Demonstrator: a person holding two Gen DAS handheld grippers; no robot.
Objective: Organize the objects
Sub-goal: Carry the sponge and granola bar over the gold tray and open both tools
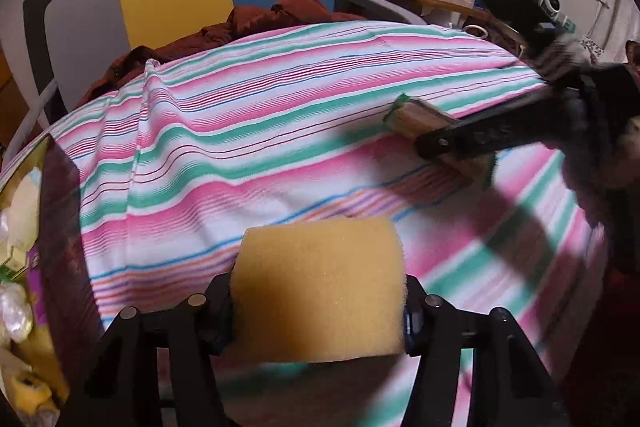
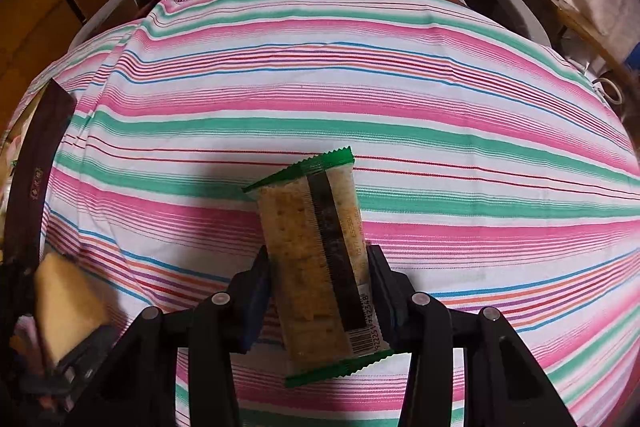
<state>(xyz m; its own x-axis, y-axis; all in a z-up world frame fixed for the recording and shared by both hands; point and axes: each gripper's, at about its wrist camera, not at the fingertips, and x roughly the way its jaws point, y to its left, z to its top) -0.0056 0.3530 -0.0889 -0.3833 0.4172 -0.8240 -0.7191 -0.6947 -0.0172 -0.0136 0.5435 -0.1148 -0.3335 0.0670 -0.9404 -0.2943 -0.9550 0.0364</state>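
Your left gripper (image 1: 320, 311) pinches a yellow sponge (image 1: 320, 287) between its 2 fingers above the striped cloth (image 1: 240, 131) on the tabletop. Your right gripper (image 2: 320, 291) clamps a green-ended cracker packet (image 2: 316, 267) over the same cloth, right of the sponge.

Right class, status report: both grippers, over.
Left gripper shut on sponge. Right gripper shut on cracker packet. Both above striped cloth; nothing blocking.
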